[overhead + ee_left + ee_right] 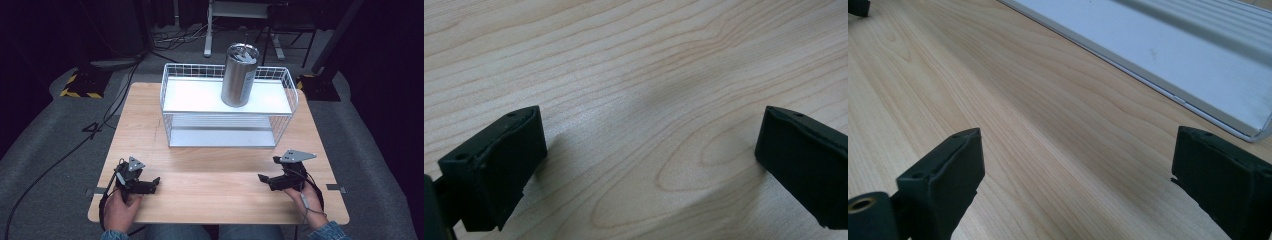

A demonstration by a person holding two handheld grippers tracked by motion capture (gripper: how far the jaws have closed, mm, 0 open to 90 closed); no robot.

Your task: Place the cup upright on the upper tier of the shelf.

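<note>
Both grippers, left gripper (150, 185) and right gripper (265, 179), rest spread and empty on the near table (210, 195). The steel tumbler (240, 75) stands upright on the far wire shelf (167, 95); approach level, jaws straddling its body.

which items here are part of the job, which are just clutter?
Job: tumbler, standing on the top shelf of the wire rack; left tongs and right tongs, both open, resting on the table.
Clutter: floor cables, desk legs behind.

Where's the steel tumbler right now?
In the high view, the steel tumbler stands upright on the top shelf of the white wire rack, right of centre, at the table's far side.
</note>
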